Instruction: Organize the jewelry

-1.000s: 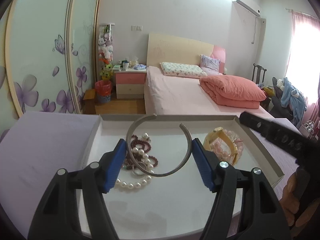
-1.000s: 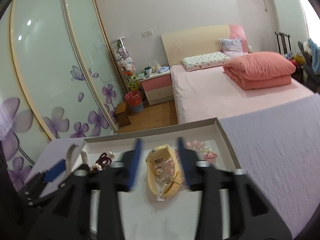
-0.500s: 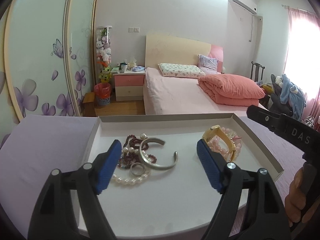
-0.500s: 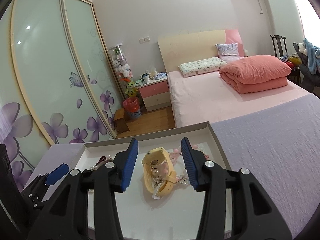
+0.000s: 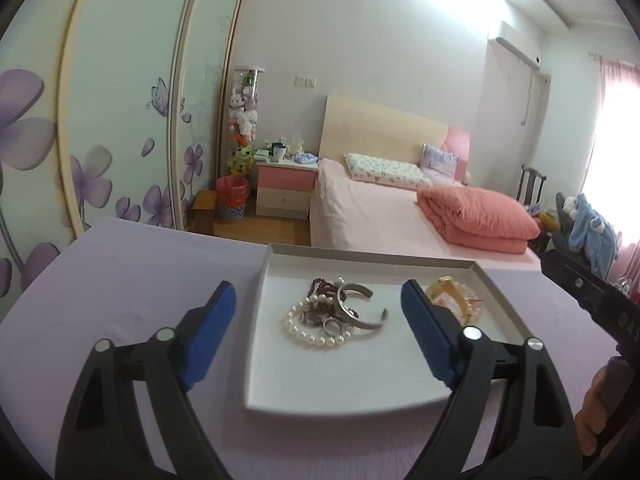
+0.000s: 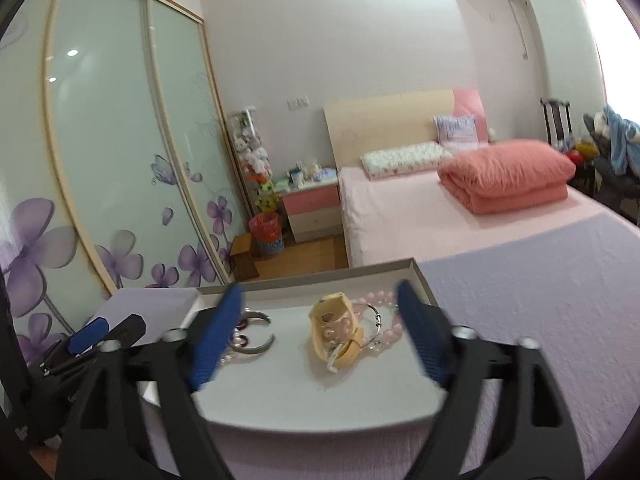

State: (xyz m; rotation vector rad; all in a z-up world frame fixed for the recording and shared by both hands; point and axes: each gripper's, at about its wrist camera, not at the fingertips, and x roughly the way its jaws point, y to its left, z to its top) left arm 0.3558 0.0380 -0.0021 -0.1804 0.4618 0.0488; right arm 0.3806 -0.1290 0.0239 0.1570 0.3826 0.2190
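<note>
A shallow white tray (image 5: 344,384) sits on a lilac cloth. In it lie a silver open bangle (image 5: 362,312), a pearl bracelet (image 5: 310,334), a dark red bead string (image 5: 320,288), a small ring (image 5: 331,325), a yellow watch (image 6: 336,336) and a pink bead bracelet (image 6: 380,312). My left gripper (image 5: 320,336) is open and empty, held back above the tray's near left side. My right gripper (image 6: 320,336) is open and empty, its fingers either side of the watch. The bangle also shows in the right wrist view (image 6: 256,336).
The lilac-covered table (image 5: 120,280) spreads left and right of the tray. Beyond it are a pink bed (image 5: 380,216), a nightstand (image 5: 286,184), a red bin (image 5: 232,196) and flowered wardrobe doors (image 5: 100,120). The right gripper's body (image 5: 600,312) shows at the right edge.
My left gripper let go of the silver bangle, which now lies in the tray, and drew back to the left. My right gripper opened wider above the watch.
</note>
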